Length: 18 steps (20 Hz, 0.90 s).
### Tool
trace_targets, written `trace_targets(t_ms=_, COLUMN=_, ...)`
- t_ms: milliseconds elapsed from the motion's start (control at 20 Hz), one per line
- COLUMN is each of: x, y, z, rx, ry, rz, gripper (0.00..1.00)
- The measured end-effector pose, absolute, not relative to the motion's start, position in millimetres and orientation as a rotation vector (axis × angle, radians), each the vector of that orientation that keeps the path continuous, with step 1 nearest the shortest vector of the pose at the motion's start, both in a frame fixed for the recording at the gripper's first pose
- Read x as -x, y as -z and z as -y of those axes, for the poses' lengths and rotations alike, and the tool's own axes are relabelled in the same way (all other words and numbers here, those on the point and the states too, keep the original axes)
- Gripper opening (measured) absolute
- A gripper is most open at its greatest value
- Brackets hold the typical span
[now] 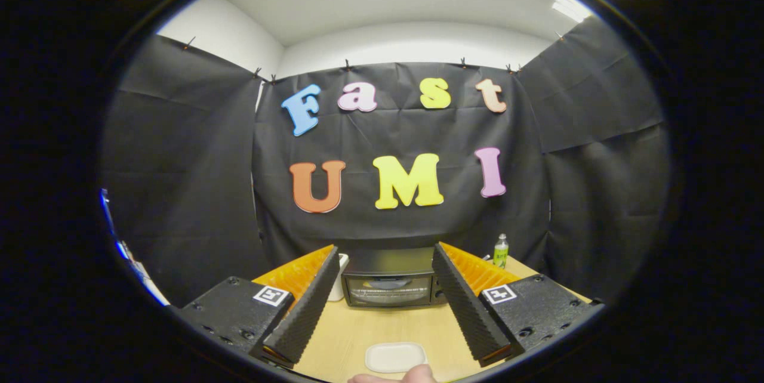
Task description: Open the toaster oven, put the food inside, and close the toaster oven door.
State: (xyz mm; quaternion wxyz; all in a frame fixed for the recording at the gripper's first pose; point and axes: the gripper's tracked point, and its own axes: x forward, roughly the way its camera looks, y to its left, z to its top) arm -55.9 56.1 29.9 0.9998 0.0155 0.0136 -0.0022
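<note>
A dark toaster oven point(389, 278) stands at the back of the wooden table point(358, 329), its glass door shut. It sits beyond my fingertips, framed between them. A white tray point(396, 357) lies on the table near me, between the fingers and below them; I cannot tell whether food lies on it. My gripper point(385, 263) is open wide, hovering above the table with nothing between its fingers.
A small green bottle point(501, 251) stands at the back right of the table, right of the oven. A white object point(339, 278) peeks out left of the oven, partly hidden by my left finger. A person's fingertip point(412, 376) shows just in front of the tray.
</note>
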Motion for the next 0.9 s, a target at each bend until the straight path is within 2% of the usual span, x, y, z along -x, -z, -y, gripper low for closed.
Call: trace_targets(t_ms=900, x=44.8, y=-24.4, z=-53.5, rx=-0.073, ry=-0.006, rz=-0.025, gripper=1.0)
